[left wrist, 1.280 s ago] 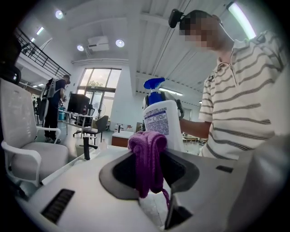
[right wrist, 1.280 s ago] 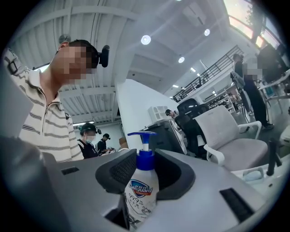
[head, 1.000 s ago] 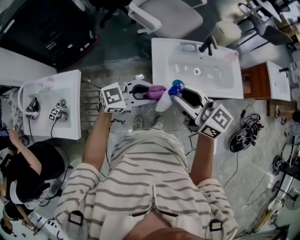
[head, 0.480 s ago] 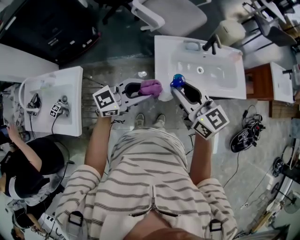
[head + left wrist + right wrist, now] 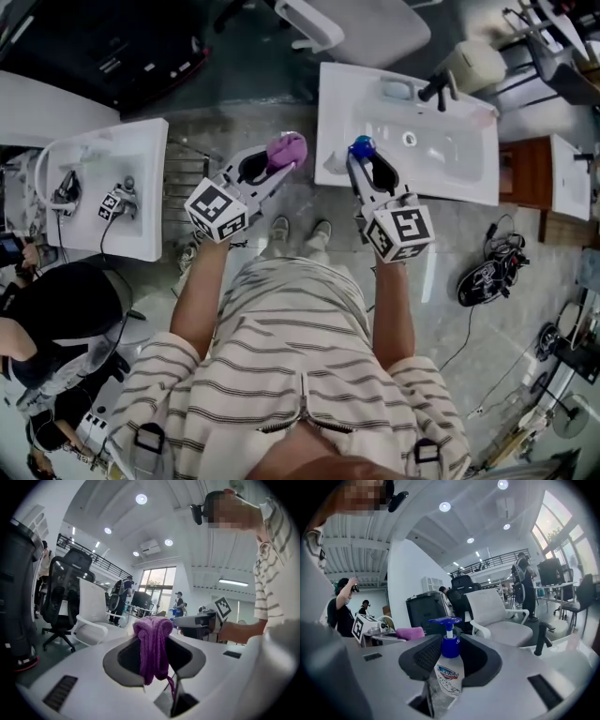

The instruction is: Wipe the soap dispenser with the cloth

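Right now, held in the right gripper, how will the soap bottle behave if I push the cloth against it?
The soap bottle looks like smooth, thin plastic, so it may flex or slip. The right gripper clamps it below the blue pump, so the top could tilt. The cloth hangs limp and should give way.

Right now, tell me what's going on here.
A person holds tongs in each hand. The left tongs grip a purple cloth. The right tongs grip a soap dispenser by its body, near the front edge of the white sink. Cloth and dispenser are apart, so no wiping is happening at this moment.
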A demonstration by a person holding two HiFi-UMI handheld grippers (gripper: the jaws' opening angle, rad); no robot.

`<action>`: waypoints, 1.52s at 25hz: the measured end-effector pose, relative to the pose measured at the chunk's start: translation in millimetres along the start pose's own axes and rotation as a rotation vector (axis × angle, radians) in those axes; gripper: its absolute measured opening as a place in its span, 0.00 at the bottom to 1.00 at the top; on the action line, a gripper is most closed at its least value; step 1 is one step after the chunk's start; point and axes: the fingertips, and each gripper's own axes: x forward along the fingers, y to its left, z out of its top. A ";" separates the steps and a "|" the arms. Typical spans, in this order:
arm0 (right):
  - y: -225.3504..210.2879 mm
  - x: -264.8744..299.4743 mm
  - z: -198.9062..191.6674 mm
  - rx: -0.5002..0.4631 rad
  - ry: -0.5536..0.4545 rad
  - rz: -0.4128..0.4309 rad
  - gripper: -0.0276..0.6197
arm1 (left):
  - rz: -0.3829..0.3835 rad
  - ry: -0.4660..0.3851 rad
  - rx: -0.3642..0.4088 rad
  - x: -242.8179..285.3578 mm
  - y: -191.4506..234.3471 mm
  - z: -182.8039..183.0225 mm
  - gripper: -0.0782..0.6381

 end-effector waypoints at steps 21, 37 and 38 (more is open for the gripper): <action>-90.2 121.1 -88.7 -0.130 0.117 -0.149 0.25 | 0.111 0.089 -0.051 0.4 10.2 -38.2 0.29; -107.7 152.7 -121.7 -0.101 0.173 -0.160 0.26 | 0.128 0.101 -0.092 0.0 23.8 -53.3 0.29; -107.1 152.6 -120.7 -0.089 0.169 -0.155 0.28 | 0.129 0.098 -0.088 0.2 23.7 -52.8 0.29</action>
